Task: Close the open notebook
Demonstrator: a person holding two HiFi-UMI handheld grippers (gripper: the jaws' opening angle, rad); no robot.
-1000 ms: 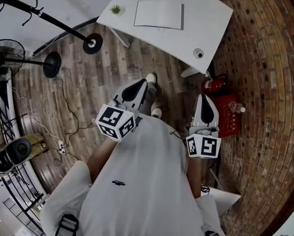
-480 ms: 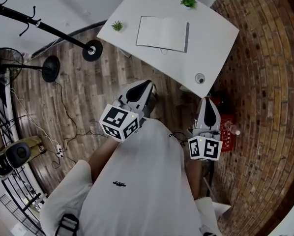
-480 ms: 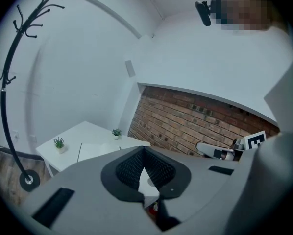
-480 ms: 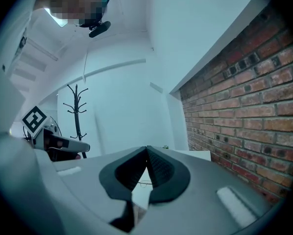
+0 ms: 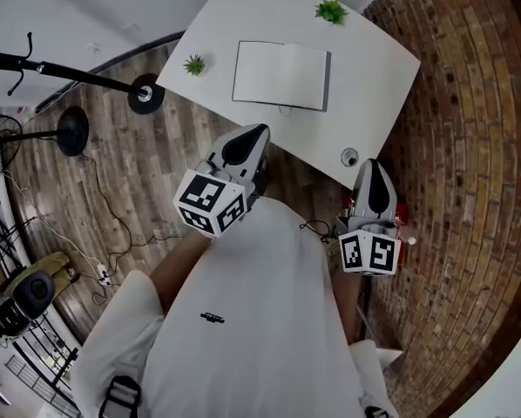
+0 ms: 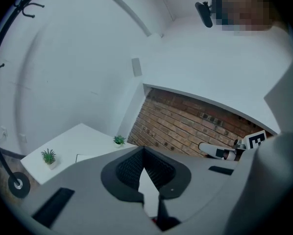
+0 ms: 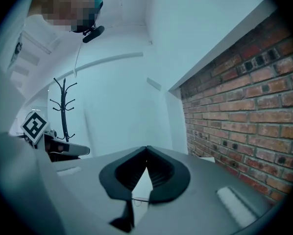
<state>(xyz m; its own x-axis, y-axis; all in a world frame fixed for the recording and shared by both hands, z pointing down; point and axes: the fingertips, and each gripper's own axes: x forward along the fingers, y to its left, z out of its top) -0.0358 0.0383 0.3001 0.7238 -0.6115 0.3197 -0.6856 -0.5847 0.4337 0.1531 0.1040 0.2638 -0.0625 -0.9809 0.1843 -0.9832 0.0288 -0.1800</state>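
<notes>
Notebook (image 5: 280, 75) open on white table (image 5: 369, 72), left gripper (image 5: 257, 133), right gripper (image 5: 373, 167), jaws together

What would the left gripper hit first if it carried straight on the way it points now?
Most likely the white table: the left gripper, shut and empty, aims at its near edge just ahead. The open notebook lies further along that line; depth is unclear, so it may clear the edge.

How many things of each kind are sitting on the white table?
Open notebook: 1
Little green plants: 2
Small round thing near the table's edge: 1
Total: 4
</notes>
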